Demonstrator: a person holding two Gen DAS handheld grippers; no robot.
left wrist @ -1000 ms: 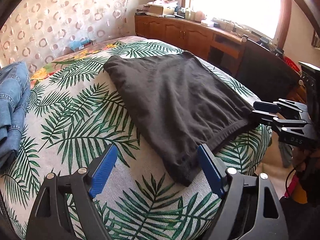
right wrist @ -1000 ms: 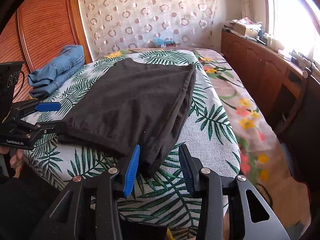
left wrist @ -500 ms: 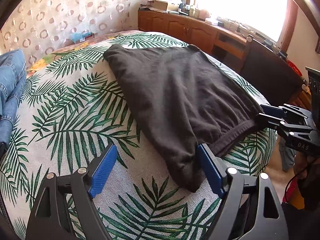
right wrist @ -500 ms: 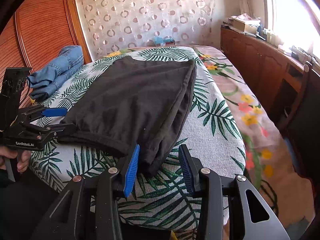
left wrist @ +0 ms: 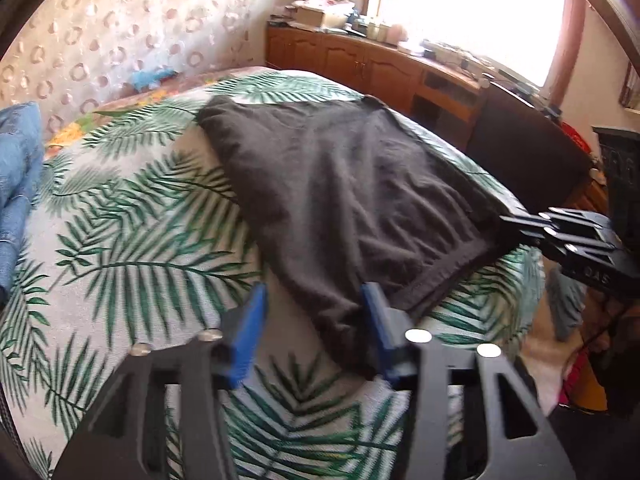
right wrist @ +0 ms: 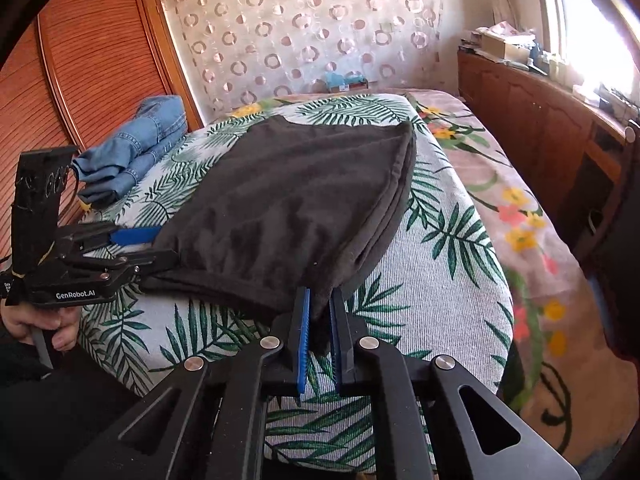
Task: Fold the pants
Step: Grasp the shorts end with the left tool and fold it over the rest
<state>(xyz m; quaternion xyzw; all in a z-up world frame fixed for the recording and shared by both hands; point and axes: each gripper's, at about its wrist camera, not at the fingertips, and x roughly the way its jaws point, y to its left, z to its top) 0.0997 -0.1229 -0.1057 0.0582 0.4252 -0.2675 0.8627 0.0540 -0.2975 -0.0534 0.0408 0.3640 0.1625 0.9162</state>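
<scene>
- Left wrist view: my left hand-held gripper [left wrist: 312,330] is closing its blue-padded jaws around the near corner of the folded black cotton pants [left wrist: 352,196]. The frame is blurred, so I cannot tell for certain, but the left pad seems still clear of the cloth.
- The pants lie flat on the bed with the palm-leaf print cover [left wrist: 132,240]; folded blue denim jeans [left wrist: 18,184] sit at the bed's left edge.
- My right hand-held gripper [left wrist: 516,224] shows at the pants' other near corner.
- Right wrist view: my right hand-held gripper [right wrist: 319,312] is closing, its narrow jaws pinching the pants' [right wrist: 304,196] near corner between the pads.
- My left hand [right wrist: 40,324] holds the left hand-held gripper [right wrist: 160,244] at the pants' left corner.
</scene>
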